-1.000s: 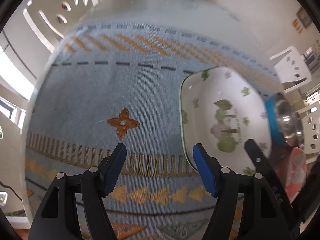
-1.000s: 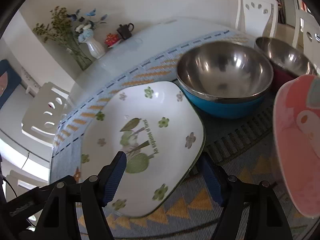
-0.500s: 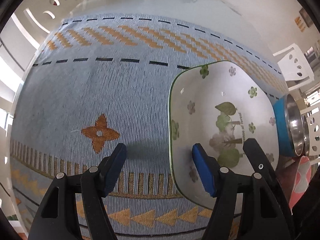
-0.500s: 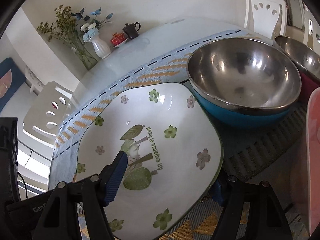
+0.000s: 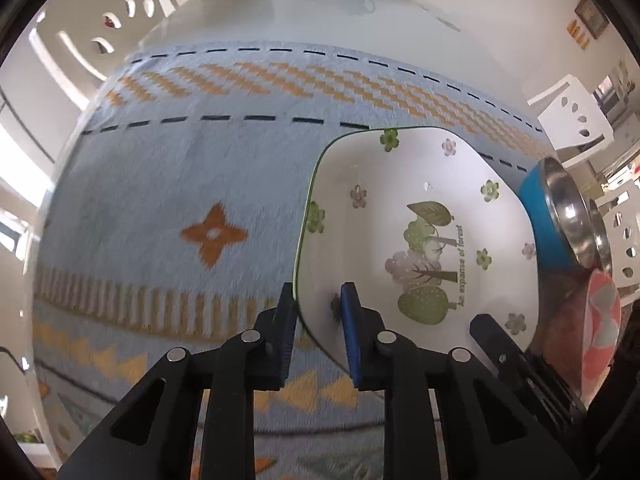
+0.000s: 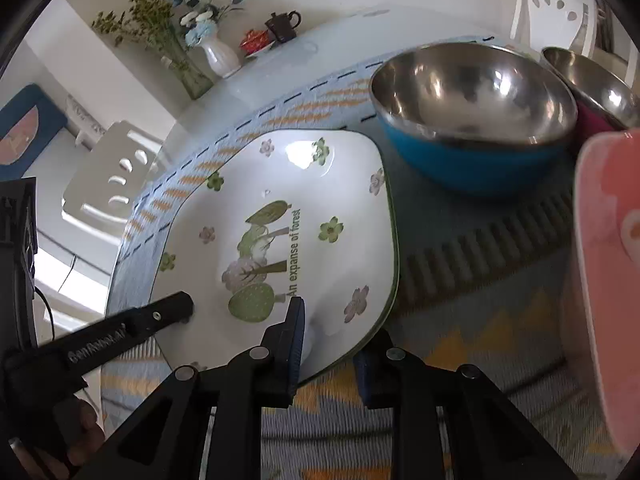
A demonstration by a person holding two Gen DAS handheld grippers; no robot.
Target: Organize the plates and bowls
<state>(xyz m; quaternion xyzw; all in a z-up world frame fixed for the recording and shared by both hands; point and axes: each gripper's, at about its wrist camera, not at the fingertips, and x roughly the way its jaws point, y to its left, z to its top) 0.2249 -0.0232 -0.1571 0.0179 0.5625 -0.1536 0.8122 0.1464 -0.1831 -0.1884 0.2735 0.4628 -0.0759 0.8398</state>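
Observation:
A white plate (image 5: 400, 216) with a green rim and printed trees lies on the blue patterned cloth (image 5: 180, 184). My left gripper (image 5: 318, 320) has its jaws closing on the plate's near-left rim, and the blue pads press on it from both sides. My right gripper (image 6: 328, 356) has its jaws closing on the plate's (image 6: 280, 208) near rim, one pad on top and one underneath. The left gripper's black finger (image 6: 172, 308) shows at the plate's left edge in the right wrist view. A blue bowl (image 6: 472, 120) with a steel inside stands right behind the plate.
A second steel bowl (image 6: 592, 80) with a red outside stands behind the blue one. A pink dish (image 6: 612, 260) is close at the right. A vase of flowers (image 6: 216, 52), a dark teapot (image 6: 284, 26) and a red cup (image 6: 254, 42) stand at the table's far end. White chairs (image 5: 576, 116) stand around the table.
Both grippers have gone from wide open to shut on the plate's rim. The left gripper shifted right until the rim lay between its pads.

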